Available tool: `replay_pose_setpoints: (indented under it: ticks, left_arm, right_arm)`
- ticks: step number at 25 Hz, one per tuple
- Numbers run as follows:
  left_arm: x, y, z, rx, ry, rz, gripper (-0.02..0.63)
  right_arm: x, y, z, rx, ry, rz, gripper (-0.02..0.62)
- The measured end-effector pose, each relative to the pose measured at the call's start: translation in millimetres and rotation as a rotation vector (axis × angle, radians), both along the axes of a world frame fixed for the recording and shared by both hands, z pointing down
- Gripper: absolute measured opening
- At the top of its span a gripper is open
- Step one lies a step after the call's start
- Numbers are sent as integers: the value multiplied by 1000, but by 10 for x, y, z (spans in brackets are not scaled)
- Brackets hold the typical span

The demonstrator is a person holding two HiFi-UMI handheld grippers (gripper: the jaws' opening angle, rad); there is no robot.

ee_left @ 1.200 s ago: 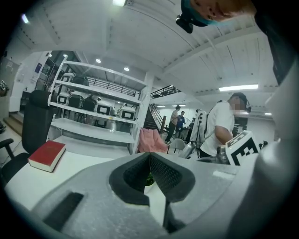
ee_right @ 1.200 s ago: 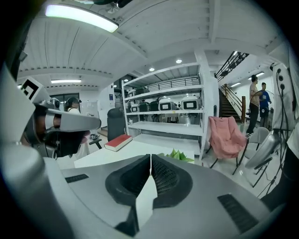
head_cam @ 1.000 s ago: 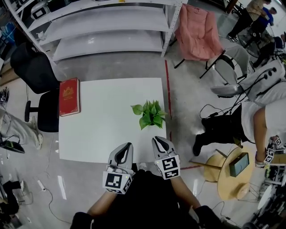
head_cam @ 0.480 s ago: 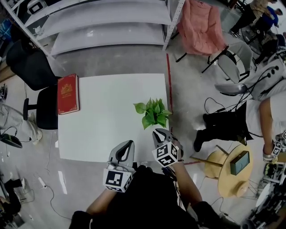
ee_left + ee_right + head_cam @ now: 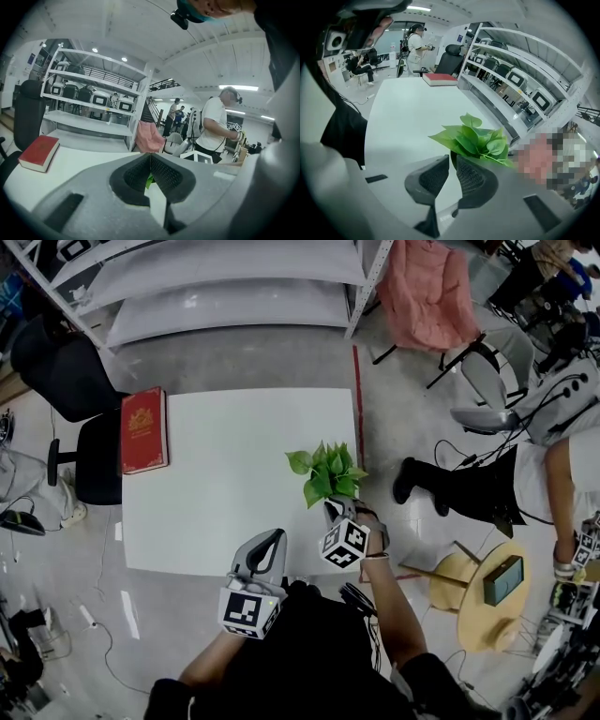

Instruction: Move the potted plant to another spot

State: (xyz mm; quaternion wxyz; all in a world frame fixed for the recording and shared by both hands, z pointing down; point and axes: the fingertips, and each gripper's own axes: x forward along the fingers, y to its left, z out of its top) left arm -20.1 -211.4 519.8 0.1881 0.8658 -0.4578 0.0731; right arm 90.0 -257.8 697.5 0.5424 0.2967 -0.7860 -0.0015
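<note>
The right gripper [image 5: 453, 158] points at the plant [image 5: 476, 139], whose green leaves spread just past its tips. The jaws stand a narrow slit apart, and a dark sliver of the pot shows in that slit; whether they pinch it is unclear. The plant sits on a white desk [image 5: 408, 108]. A red book [image 5: 439, 79] lies at the far end, with a black chair [image 5: 452, 51] behind it. Shelves [image 5: 520, 79] run along the right, and a person [image 5: 415, 44] stands far off.

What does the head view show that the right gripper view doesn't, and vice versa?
Only the head view shows the left tool and a round wooden table. Only the right gripper view shows a person standing beyond the red book, and the right tool pinching something dark under the plant. Both show that plant, the book, the white table and shelves.
</note>
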Motion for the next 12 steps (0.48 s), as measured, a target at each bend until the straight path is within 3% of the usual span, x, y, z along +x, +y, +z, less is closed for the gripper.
replay_pose_setpoints:
  ticks: [5, 12]
  left_arm:
    - [-56, -4, 37, -8, -1, -5, 17]
    - [-103, -21, 48, -16, -9, -6, 17]
  right_arm:
    - [44, -54, 160, -4, 88, -32, 15]
    - [56, -75, 284, -36, 132, -65, 15]
